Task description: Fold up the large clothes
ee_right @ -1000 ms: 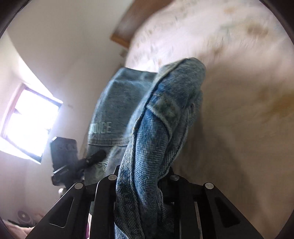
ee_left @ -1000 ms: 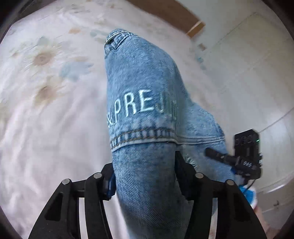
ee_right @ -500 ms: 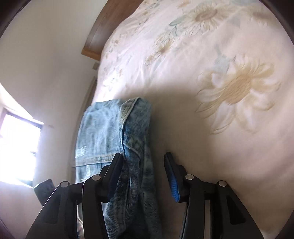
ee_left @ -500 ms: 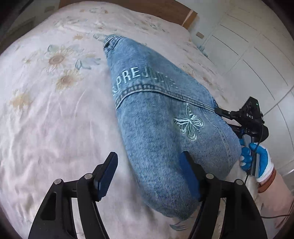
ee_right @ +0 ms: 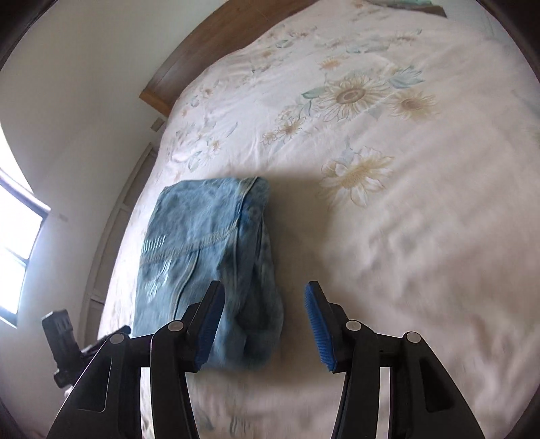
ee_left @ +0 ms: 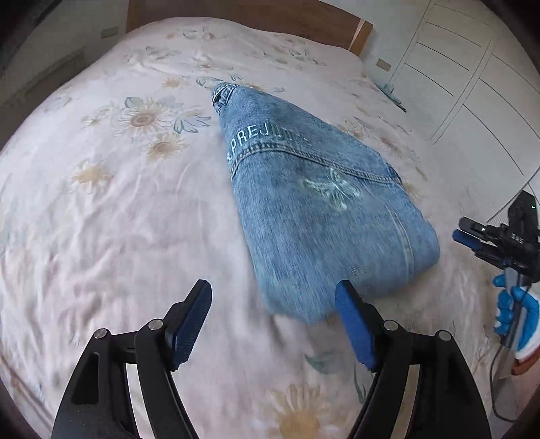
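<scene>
A folded pair of light blue jeans (ee_left: 314, 199) with white lettering and a butterfly print lies on the bed. In the right wrist view the jeans (ee_right: 206, 250) lie left of centre. My left gripper (ee_left: 273, 307) is open and empty, just short of the jeans' near end. My right gripper (ee_right: 265, 310) is open and empty, its left finger (ee_right: 209, 324) in front of the jeans' near end. The right gripper also shows at the right edge of the left wrist view (ee_left: 472, 236), held by a blue-gloved hand (ee_left: 514, 304).
The bed (ee_left: 101, 202) has a pale sheet printed with sunflowers and a wooden headboard (ee_left: 256, 20). White wardrobe doors (ee_left: 472, 84) stand to the right of the bed. A bright window (ee_right: 17, 236) is on the wall beside the bed.
Both grippers were shut on the jeans one second ago. They have opened, let the jeans down onto the bed, and pulled back from them.
</scene>
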